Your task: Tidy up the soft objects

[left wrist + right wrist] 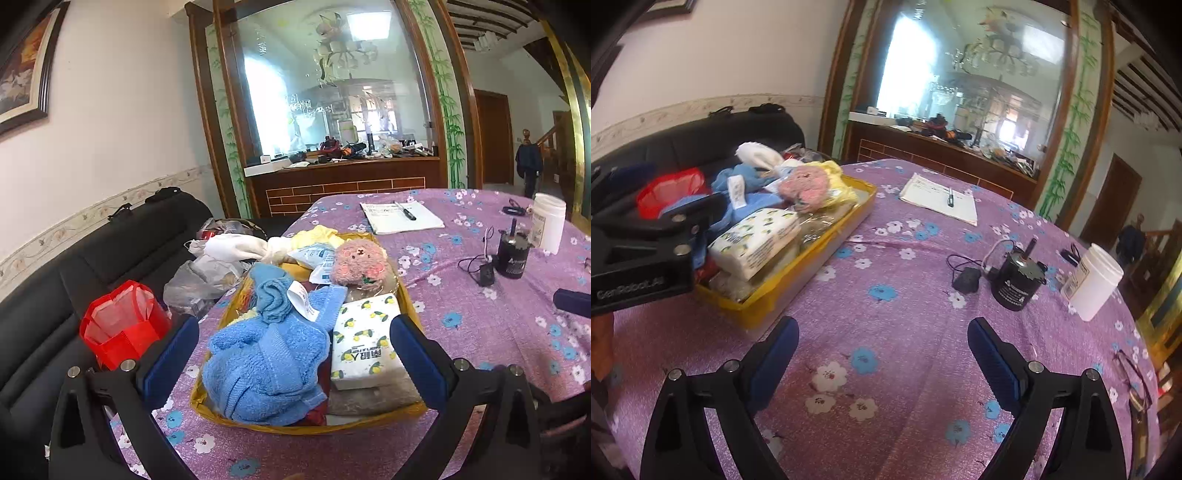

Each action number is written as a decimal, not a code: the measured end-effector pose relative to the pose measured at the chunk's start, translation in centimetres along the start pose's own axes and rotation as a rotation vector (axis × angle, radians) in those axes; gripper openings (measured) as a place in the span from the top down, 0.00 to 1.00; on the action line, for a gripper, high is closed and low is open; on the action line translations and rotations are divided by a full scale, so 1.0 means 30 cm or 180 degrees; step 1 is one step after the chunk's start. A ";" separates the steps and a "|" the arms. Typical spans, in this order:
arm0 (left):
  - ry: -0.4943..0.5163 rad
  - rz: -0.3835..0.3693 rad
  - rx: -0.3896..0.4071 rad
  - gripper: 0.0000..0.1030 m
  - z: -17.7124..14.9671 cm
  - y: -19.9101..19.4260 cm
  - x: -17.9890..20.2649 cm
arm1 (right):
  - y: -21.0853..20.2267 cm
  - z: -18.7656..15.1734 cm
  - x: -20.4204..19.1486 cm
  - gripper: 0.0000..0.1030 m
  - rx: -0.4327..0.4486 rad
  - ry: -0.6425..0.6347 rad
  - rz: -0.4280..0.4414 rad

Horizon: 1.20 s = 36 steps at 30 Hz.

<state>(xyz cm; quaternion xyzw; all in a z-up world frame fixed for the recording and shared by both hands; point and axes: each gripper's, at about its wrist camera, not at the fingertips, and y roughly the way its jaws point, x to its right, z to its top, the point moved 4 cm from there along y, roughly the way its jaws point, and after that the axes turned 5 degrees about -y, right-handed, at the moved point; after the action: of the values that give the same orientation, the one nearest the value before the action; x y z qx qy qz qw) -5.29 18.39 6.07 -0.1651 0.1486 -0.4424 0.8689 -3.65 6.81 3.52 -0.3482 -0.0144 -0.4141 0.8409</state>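
A yellow tray (pixel 207 406) on the purple flowered table holds soft things: a crumpled blue towel (pixel 266 354) at the front, a lemon-print tissue pack (pixel 364 339), a pink plush bear (pixel 360 260), a yellow cloth (pixel 316 236) and a white cloth (pixel 236 247). My left gripper (pixel 295 332) is open, its fingers either side of the towel and tissue pack, just above them. My right gripper (pixel 882 336) is open and empty over bare tablecloth, right of the tray (pixel 812 258). The tissue pack (pixel 757 240) and bear (pixel 805 184) also show there.
A notepad with a pen (pixel 400 216), a black motor with a cable (pixel 511 254), a white jar (pixel 550 221) and glasses (pixel 1134 380) lie on the table. A black sofa (pixel 74 277) with a red bag (pixel 122 325) and plastic bags stands left.
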 end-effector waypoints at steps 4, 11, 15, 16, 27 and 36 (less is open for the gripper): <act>0.0045 0.0071 -0.0051 0.00 -0.014 0.016 0.001 | 0.005 -0.003 -0.007 0.07 -0.0028 -0.0024 0.0018; -0.0012 0.0103 -0.0132 0.00 -0.039 0.025 -0.023 | 0.014 -0.008 -0.012 0.07 -0.0066 -0.0032 -0.0003; -0.0064 0.0108 -0.0205 0.00 -0.050 0.041 -0.034 | 0.017 -0.010 -0.014 0.07 -0.0079 -0.0029 -0.0002; -0.0095 0.0120 -0.0229 0.00 -0.053 0.045 -0.041 | 0.019 -0.011 -0.013 0.07 -0.0083 -0.0026 -0.0001; -0.0255 0.0102 -0.0396 0.00 -0.076 0.070 -0.081 | 0.018 -0.012 -0.012 0.07 -0.0077 -0.0040 -0.0018; -0.0267 0.0153 -0.0419 0.00 -0.079 0.075 -0.088 | 0.016 -0.011 -0.015 0.06 -0.0073 -0.0066 -0.0034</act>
<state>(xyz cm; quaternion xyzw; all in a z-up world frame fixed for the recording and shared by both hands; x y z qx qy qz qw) -6.13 21.44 3.28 -0.2366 0.1448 -0.4034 0.8719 -3.69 7.13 2.86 -0.3619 -0.0202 -0.4152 0.8344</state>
